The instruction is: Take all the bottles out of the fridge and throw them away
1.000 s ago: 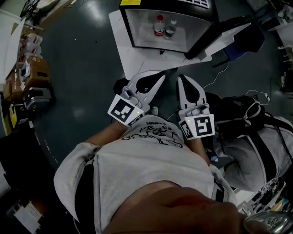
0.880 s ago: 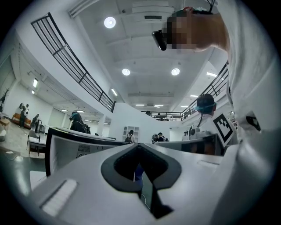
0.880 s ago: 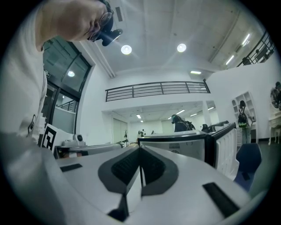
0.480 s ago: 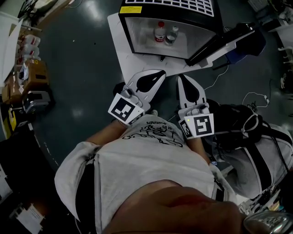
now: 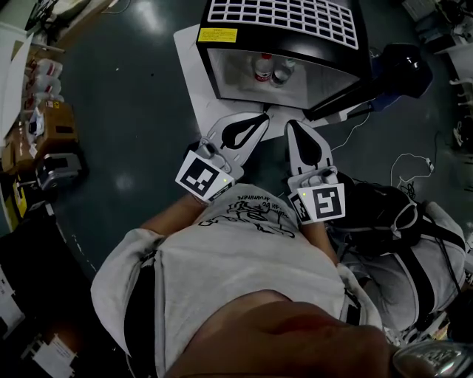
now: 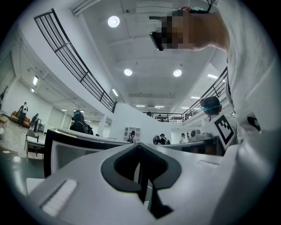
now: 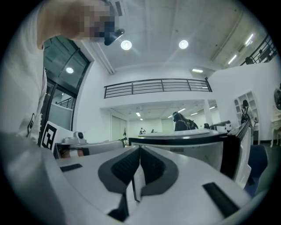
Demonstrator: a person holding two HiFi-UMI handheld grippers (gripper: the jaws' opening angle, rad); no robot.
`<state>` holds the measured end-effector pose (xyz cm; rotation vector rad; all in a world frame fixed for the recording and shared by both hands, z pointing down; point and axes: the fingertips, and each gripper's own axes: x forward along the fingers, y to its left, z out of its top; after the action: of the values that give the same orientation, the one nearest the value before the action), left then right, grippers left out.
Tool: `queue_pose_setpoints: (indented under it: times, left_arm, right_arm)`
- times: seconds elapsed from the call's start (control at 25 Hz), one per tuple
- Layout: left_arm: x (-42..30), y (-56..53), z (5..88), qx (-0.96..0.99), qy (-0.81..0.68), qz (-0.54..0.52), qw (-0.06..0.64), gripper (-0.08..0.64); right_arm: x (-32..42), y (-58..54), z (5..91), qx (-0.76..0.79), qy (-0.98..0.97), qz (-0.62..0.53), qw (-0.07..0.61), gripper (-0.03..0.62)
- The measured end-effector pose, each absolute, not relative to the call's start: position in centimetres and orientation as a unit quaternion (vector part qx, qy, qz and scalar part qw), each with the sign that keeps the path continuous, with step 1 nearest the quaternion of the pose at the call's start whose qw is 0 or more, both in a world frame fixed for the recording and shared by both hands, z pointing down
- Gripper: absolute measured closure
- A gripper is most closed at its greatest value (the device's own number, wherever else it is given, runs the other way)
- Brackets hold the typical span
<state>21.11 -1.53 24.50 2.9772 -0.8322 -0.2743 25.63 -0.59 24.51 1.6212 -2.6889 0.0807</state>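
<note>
Two empty tongs, left tongs and right tongs, pinched shut side by side, tips toward the fridge.

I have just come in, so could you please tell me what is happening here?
A person faces a small black fridge with its door open, holding the left gripper and right gripper before it, both shut and empty. A red-labelled clear plastic bottle and a plain clear plastic bottle stand inside, not yet taken out.

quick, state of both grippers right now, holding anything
left gripper: closed, holding nothing
right gripper: closed, holding nothing
</note>
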Motion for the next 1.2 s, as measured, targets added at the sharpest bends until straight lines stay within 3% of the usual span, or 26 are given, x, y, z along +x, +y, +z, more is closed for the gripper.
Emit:
queue_pose_setpoints:
  times: [1.2]
  left_arm:
    - [19.1,-9.7,26.3,0.958,-0.272,-0.086,0.028,0.551]
  right_arm:
    - [23.3,-9.6,26.3,0.517,-0.856,0.024,0.011,0.583]
